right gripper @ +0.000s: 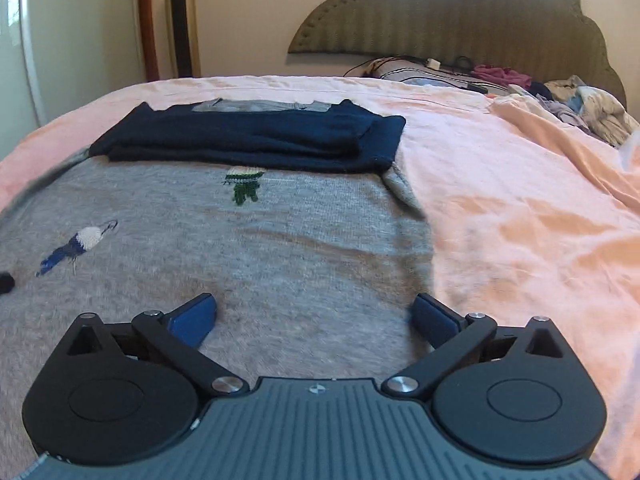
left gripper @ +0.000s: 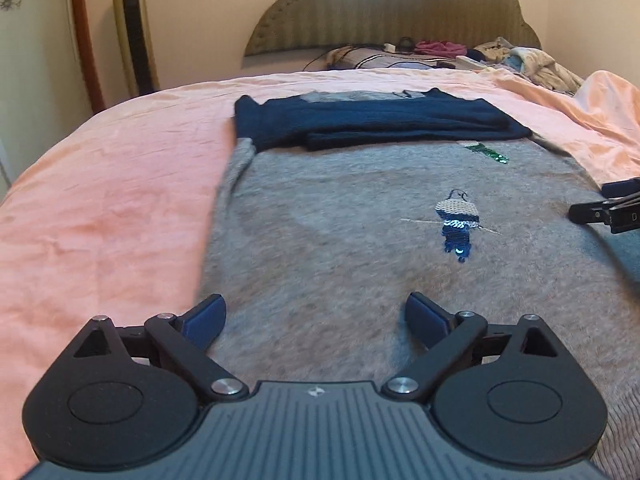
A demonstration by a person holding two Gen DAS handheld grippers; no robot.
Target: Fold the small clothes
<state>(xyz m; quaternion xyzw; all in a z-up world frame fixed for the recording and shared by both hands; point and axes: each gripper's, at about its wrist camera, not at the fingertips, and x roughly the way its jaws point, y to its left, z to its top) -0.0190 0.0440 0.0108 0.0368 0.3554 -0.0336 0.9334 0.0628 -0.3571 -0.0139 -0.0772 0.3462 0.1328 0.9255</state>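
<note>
A small grey sweater (left gripper: 320, 220) lies flat on the bed, its navy sleeves (left gripper: 380, 124) folded across the chest at the far end. A blue sequin figure (left gripper: 458, 224) and a green one (left gripper: 486, 152) decorate the front. My left gripper (left gripper: 315, 300) hovers open over the sweater's near left part, nothing between its blue pads. In the right wrist view my right gripper (right gripper: 315, 300) is open over the grey sweater (right gripper: 240, 248) near its right edge, also empty. The navy sleeves (right gripper: 248, 136) lie beyond it. The right gripper (left gripper: 608, 212) shows at the left view's right edge.
A pink bedsheet (left gripper: 100, 208) covers the bed on both sides of the sweater. At the head lie a pillow with cables (right gripper: 420, 70) and a heap of clothes (right gripper: 588, 104) below the padded headboard (left gripper: 392, 16). A gold tower fan (left gripper: 134, 28) stands by the wall.
</note>
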